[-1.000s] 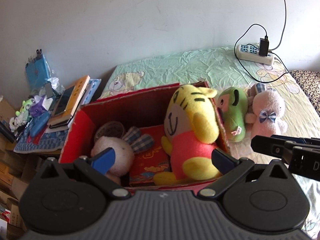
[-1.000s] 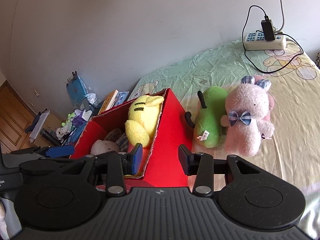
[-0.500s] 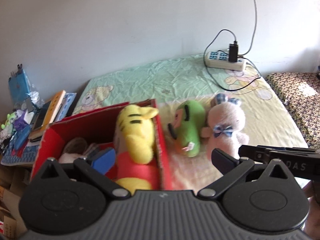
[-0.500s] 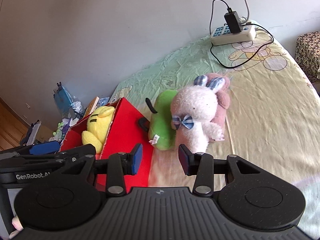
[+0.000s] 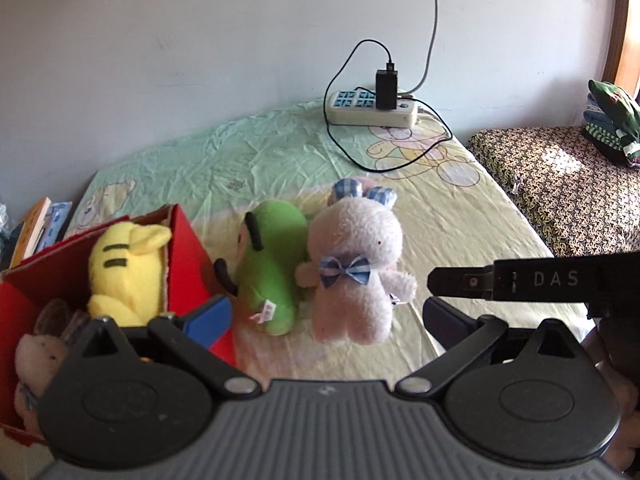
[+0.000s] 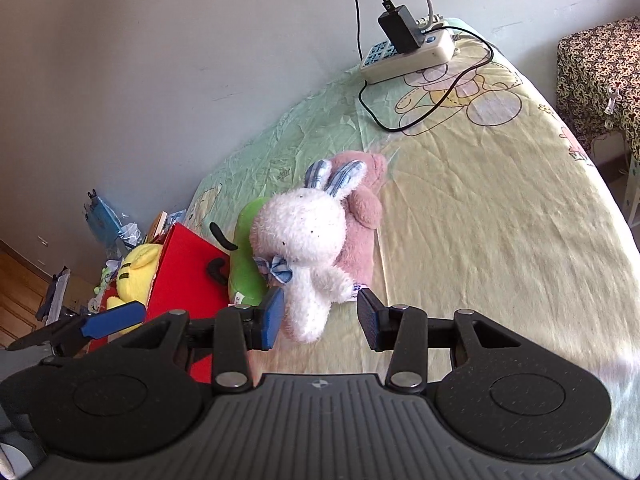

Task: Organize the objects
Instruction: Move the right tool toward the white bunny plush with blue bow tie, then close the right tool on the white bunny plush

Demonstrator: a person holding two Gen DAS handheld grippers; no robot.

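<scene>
A white bunny plush [image 5: 352, 276] with a blue checked bow stands on the bed sheet, a green plush [image 5: 272, 272] leaning at its left. A pink plush [image 6: 360, 220] lies behind the bunny. The red box [image 5: 184, 256] on the left holds a yellow tiger plush [image 5: 124, 268] and a pale plush. My left gripper [image 5: 326, 316] is open wide, just short of the bunny and the green plush. My right gripper [image 6: 320, 320] is open, its blue pads either side of the bunny's [image 6: 300, 236] feet without pressing them.
A power strip [image 5: 372, 110] with a black charger and cables lies at the far edge of the bed by the wall. A patterned covered stool [image 5: 560, 184] stands to the right. Books and clutter sit left of the box. My right gripper's finger [image 5: 460, 282] shows at the right.
Both grippers have swung right and lower, away from the red box and toward the bunny. The bunny now sits close in front of the right gripper's pads.
</scene>
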